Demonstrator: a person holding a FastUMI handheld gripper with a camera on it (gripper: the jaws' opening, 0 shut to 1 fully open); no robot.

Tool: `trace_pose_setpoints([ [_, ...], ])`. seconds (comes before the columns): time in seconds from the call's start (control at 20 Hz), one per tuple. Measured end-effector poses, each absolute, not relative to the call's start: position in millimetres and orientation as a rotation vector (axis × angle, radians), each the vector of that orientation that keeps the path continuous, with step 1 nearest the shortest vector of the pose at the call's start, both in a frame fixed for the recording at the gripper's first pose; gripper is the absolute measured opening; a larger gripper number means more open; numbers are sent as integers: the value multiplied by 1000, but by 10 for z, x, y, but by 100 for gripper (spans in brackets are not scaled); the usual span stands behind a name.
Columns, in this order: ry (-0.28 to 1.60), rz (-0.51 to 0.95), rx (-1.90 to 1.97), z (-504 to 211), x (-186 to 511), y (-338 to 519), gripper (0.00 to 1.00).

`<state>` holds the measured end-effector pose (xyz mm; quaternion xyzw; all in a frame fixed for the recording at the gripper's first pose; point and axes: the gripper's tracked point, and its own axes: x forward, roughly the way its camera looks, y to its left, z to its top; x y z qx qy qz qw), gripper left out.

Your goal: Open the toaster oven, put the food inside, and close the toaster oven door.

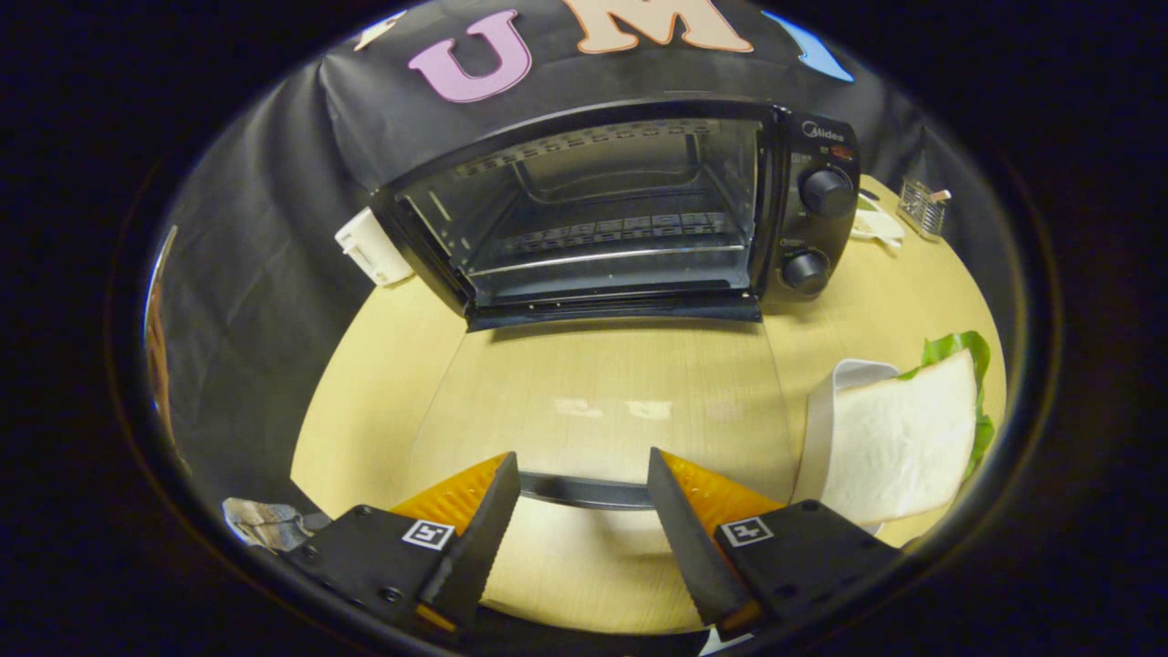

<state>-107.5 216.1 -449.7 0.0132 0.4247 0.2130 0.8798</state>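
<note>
The gripper [584,474] has its fingers spread apart around the door handle [584,493], the open toaster oven [630,210] stands beyond them, and the sandwich [903,438], partly cut off, lies to their right.

table [383,383] | toaster oven [630,210], door down; plate [821,420]; white box [372,246]

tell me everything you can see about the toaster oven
The toaster oven is a black countertop box on the pale wooden table against the booth wall. Its glass door lies folded down flat, its dark handle between the open hand-held gripper fingers. Inside sits a wire rack, nothing on it. Two knobs stack beside the cavity.
</note>
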Motion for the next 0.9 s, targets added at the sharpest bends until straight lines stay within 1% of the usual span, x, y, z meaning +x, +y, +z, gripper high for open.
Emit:
trace_pose_setpoints([
  [0.1, 868, 469, 76, -4266, -1053, 2123, 91],
  [0.25, 838, 484, 98, -3850, -1011, 1845, 91],
  [0.4, 809, 483, 64, -3452, -948, 1385, 91],
  [0.55, 779, 450, -1, -3193, -830, 815, 91],
  [0.75, 782, 360, -69, -3169, -717, 121, 91],
  [0.9, 828, 330, -63, -3339, -719, -151, 91],
])
